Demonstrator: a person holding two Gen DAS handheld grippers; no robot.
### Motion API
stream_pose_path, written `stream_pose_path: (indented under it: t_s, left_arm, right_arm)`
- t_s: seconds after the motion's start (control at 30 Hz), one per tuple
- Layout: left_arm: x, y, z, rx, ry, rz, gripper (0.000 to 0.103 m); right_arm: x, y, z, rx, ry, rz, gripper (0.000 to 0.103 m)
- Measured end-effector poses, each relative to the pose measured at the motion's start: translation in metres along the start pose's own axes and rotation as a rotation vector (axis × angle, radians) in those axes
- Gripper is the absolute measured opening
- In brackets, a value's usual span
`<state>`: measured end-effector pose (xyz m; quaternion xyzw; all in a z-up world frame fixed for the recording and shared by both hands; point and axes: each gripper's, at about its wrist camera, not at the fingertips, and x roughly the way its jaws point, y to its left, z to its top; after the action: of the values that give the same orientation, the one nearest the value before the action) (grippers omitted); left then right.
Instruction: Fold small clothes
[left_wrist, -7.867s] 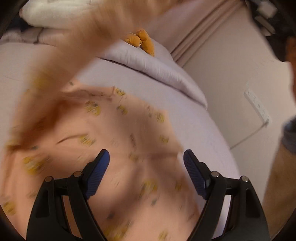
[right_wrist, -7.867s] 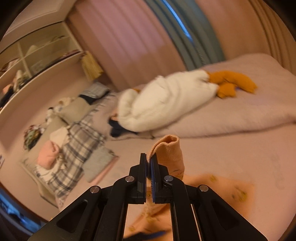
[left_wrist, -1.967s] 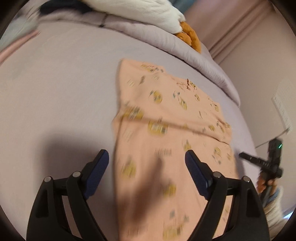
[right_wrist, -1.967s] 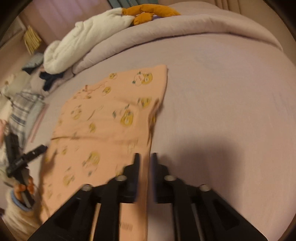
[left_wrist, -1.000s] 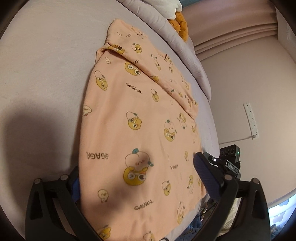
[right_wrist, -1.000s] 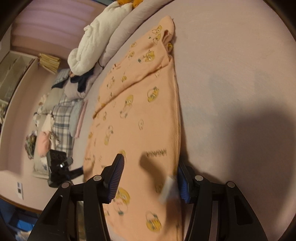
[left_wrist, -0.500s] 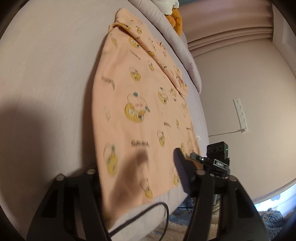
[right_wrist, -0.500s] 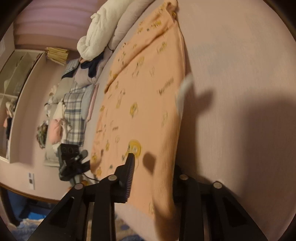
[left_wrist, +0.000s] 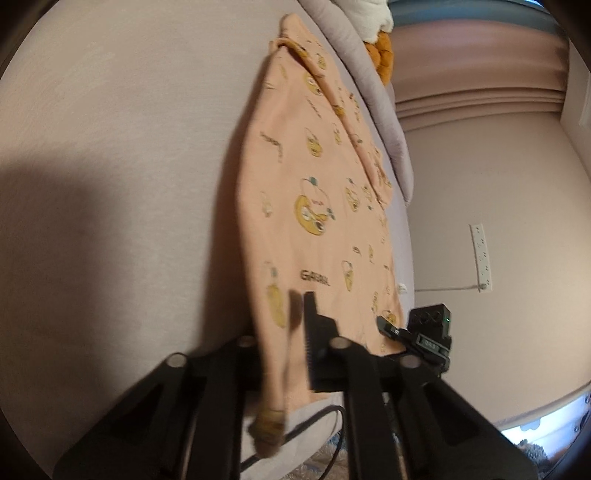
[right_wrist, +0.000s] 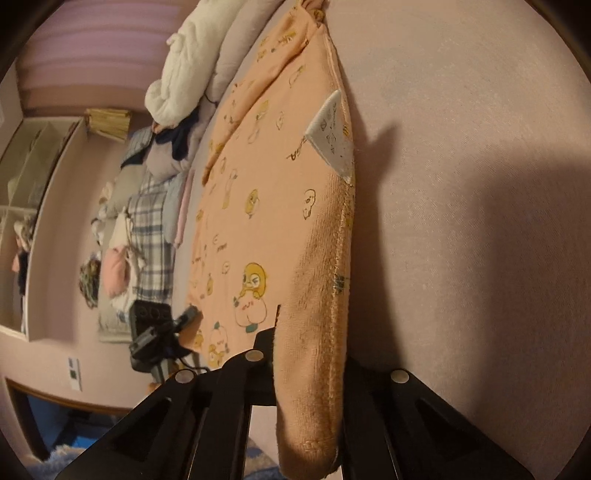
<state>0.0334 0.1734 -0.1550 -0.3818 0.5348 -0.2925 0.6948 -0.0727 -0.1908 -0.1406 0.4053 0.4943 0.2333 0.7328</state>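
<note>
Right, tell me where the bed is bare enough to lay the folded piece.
Bare sheet lies on the left gripper's side of the peach garment; another bare stretch lies on the right gripper's side. The head end is crowded: rolled duvet, white plush toy, piled clothes.

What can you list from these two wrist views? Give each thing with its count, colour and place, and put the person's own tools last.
garment: one, peach with yellow cartoon prints, flat on the bed
bed sheet: one, pale lilac, under the garment
label: one, white, at the garment's side seam
plush toy: one, white, at the bed's far end
left tool: one, black, shut on the garment's near edge
right tool: one, black, shut on the garment's near edge
</note>
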Motion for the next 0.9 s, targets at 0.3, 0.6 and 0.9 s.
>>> stream_pose_path:
  t_s: [0.3,0.6,0.9]
  left_arm:
    - [-0.01,-0.004,-0.007,-0.046,-0.053,-0.069,0.001]
    - [-0.021,-0.038,-0.006,0.041,-0.082,-0.119,0.001]
    - [-0.017,-0.054,-0.006,0.085,-0.083,-0.126,0.001]
  right_arm:
    - [-0.002,0.013,-0.005,-0.018,-0.051,0.097,0.0]
    - [-0.002,0.037,0.006,-0.072,-0.071,0.19,0.0]
    - [-0.003,0.057,0.009,-0.129,-0.108,0.238,0.0]
